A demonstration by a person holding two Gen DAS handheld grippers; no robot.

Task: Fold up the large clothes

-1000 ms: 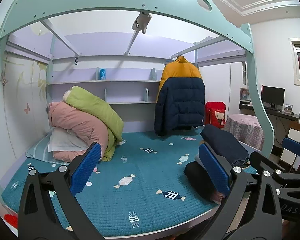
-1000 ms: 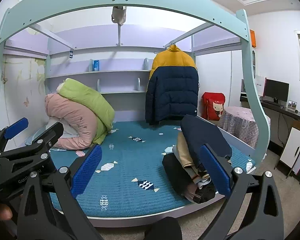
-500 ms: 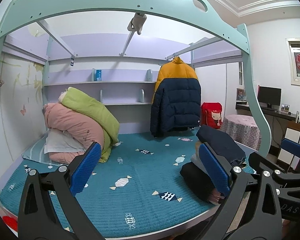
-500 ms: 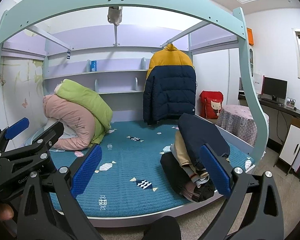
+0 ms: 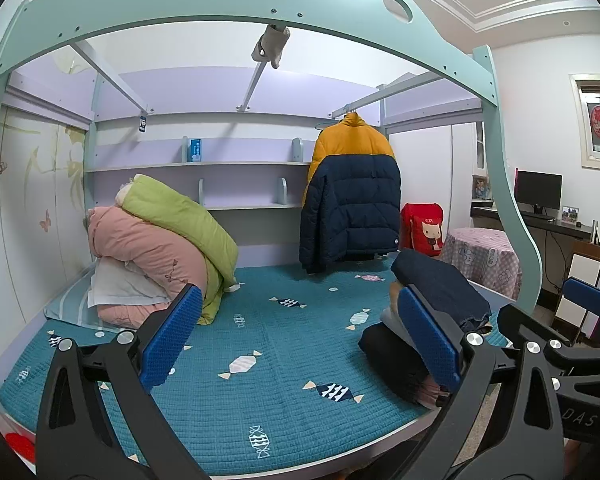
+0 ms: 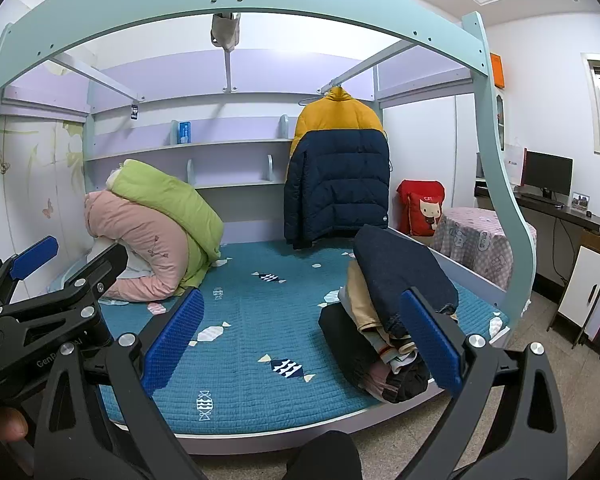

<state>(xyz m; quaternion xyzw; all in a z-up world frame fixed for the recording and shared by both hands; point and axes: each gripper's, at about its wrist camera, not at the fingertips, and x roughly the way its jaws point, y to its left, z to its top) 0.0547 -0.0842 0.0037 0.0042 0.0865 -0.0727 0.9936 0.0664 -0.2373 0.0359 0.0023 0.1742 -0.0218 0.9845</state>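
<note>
A yellow and navy puffer jacket (image 5: 352, 204) hangs on a rail at the back right of the bunk; it also shows in the right wrist view (image 6: 336, 176). A stack of folded clothes (image 5: 432, 320) with a dark navy piece on top sits at the bed's right front edge, seen too in the right wrist view (image 6: 388, 312). My left gripper (image 5: 300, 340) is open and empty, held in front of the bed. My right gripper (image 6: 304, 336) is open and empty, beside it.
The teal patterned mattress (image 5: 260, 360) fills the lower bunk. Rolled pink and green quilts (image 5: 160, 240) lie at the back left. A red cartoon bag (image 6: 420, 208), a covered round table (image 6: 484, 240) and a desk with a monitor (image 6: 548, 176) stand to the right.
Both grippers have drawn back from the bed and risen slightly. The clothes have not moved.
</note>
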